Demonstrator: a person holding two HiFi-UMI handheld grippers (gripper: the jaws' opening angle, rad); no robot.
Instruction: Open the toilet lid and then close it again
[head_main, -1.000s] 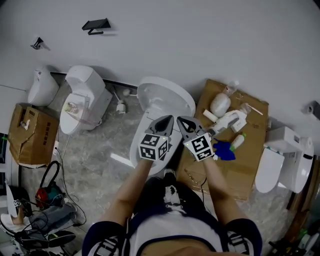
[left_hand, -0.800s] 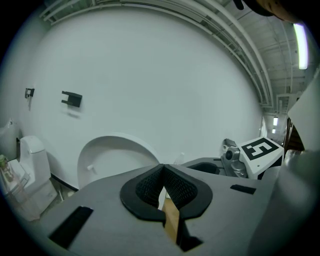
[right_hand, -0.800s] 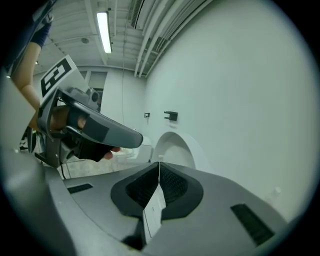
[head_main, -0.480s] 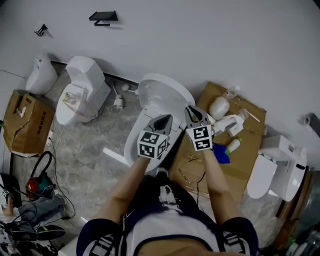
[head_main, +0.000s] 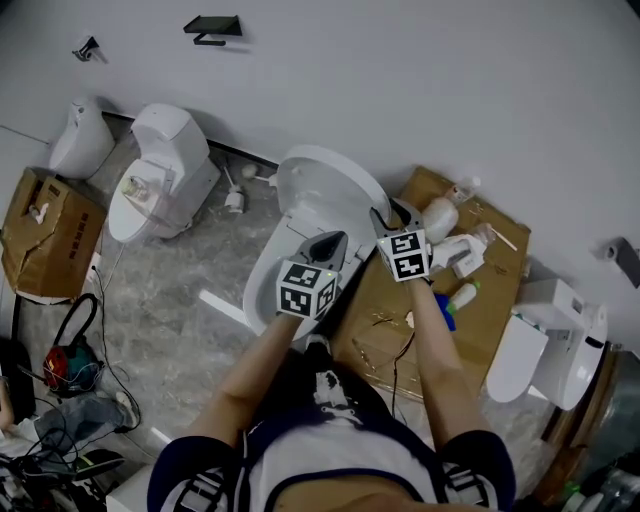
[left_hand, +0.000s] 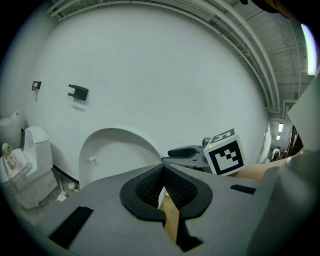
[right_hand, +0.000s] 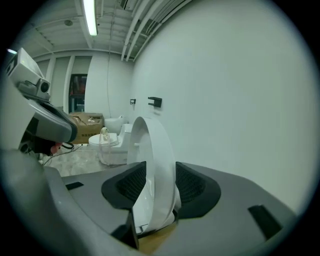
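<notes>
A: You had the toilet lid (head_main: 322, 186) standing upright at the back edge of the toilet bowl (head_main: 262, 288), close to the wall. The toilet itself sat at the floor's edge along that wall, with flattened cardboard (head_main: 487, 318) just beside it.

B: Your right tool (head_main: 394, 212) had just been opening its jaws. They stood apart with the lid's rim between the 2 pads, and I couldn't tell whether either pad touched it. Your left tool (head_main: 330, 241) was closed tight with nothing in it, above the bowl and near the right one.
</notes>
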